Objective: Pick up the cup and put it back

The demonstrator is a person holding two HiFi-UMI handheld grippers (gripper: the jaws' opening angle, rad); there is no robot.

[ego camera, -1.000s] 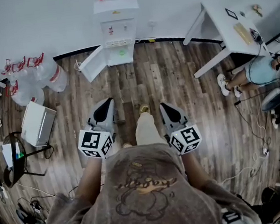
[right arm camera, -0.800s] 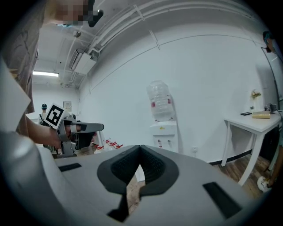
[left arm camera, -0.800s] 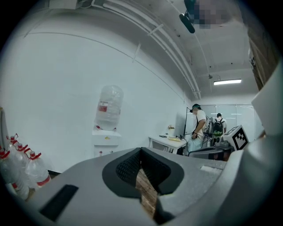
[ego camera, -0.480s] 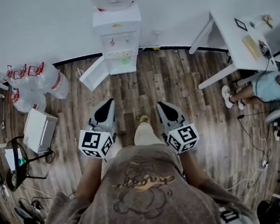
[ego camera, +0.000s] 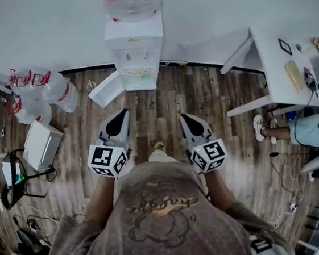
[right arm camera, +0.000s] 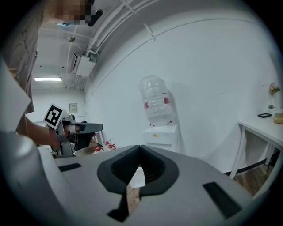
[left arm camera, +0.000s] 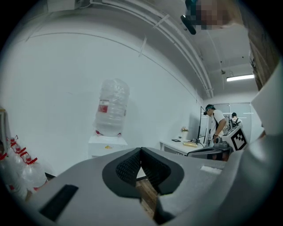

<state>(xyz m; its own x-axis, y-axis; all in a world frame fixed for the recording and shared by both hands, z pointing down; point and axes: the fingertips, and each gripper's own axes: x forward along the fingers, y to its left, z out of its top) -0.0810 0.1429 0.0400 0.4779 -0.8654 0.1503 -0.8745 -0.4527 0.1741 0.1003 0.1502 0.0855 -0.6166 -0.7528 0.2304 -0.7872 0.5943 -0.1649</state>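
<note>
You've walked nearer the water dispenser (ego camera: 135, 55) since before. Your left hand-held gripper (ego camera: 123, 113) is clenched and empty, your right hand-held gripper (ego camera: 184, 118) is too, both over the wooden floor (ego camera: 162, 103). Can't make out the cup.

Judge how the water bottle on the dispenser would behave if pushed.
Likely top-heavy: the water bottle sits inverted, high on the narrow dispenser. Its clear plastic wall looks thin, so it may flex. Fill level unclear.

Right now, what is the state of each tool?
Left tool: closed, holding nothing.
Right tool: closed, holding nothing.
</note>
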